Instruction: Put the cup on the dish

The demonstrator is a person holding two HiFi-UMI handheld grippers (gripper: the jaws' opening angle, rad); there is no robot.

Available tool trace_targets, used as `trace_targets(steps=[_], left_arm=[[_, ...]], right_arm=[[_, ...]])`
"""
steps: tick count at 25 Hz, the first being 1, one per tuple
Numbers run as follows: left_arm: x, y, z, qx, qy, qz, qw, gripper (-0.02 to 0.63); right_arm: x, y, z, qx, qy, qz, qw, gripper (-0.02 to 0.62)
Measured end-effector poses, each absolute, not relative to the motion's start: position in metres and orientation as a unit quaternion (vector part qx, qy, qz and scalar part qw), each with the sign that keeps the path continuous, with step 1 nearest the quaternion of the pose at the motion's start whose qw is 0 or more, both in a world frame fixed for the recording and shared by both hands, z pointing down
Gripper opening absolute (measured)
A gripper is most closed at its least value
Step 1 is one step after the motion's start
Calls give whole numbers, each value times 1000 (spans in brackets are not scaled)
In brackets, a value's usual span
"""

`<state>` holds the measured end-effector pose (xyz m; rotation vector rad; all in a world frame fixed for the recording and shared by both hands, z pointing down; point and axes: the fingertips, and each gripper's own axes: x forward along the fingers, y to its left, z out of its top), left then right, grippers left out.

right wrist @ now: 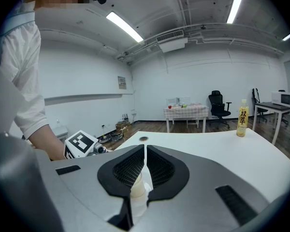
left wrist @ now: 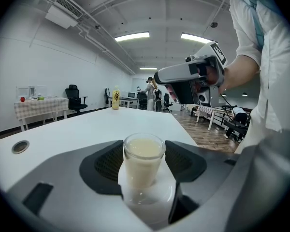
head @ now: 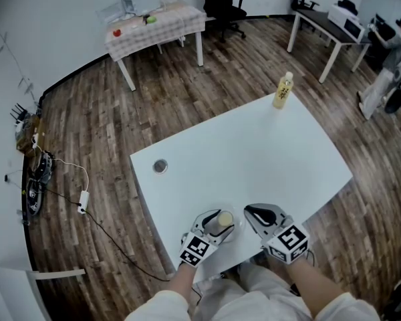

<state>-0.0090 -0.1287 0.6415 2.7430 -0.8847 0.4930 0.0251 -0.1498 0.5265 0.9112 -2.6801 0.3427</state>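
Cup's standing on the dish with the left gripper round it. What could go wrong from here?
1. The cup is full almost to the brim, and the left gripper looks pressed on its sides; an uneven release could tip or slop it.
2. The dish sits near the table's near edge; dragging it back could take it off.
3. The right gripper, shut and empty, hangs close beside; a stray move could knock the dish.

From the head view, the dish [left wrist: 154, 196] is mostly hidden beneath the cup [left wrist: 144, 166] and the left gripper [left wrist: 144, 146]. The right gripper's [right wrist: 144, 151] closed jaws hide most of the cup. Items on the far table [head: 157, 29] are too small to tell. The person [head: 395, 49] at far right is cut off.
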Motion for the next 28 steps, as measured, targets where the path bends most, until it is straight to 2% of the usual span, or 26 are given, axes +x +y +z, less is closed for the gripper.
trace_targets(steps=[2, 7, 18, 21, 24, 28], left_arm=[[-8, -129, 638, 933, -301, 165, 105, 269], [-8, -130, 628, 935, -302, 158, 95, 336], [-22, -129, 592, 933, -329, 116, 88, 328], [-26, -128, 585, 930, -339, 110, 89, 294], [-33, -124, 581, 926, -350, 105, 93, 228], [-42, -120, 574, 923, -358, 101, 98, 57]], right_arm=[[26, -149, 526, 317, -930, 119, 145, 35], [28, -149, 527, 317, -929, 119, 146, 35], [26, -140, 528, 310, -932, 116, 147, 35], [29, -137, 531, 310, -932, 116, 148, 35], [28, -133, 529, 311, -932, 120, 145, 35], [26, -130, 527, 311, -932, 121, 141, 35]])
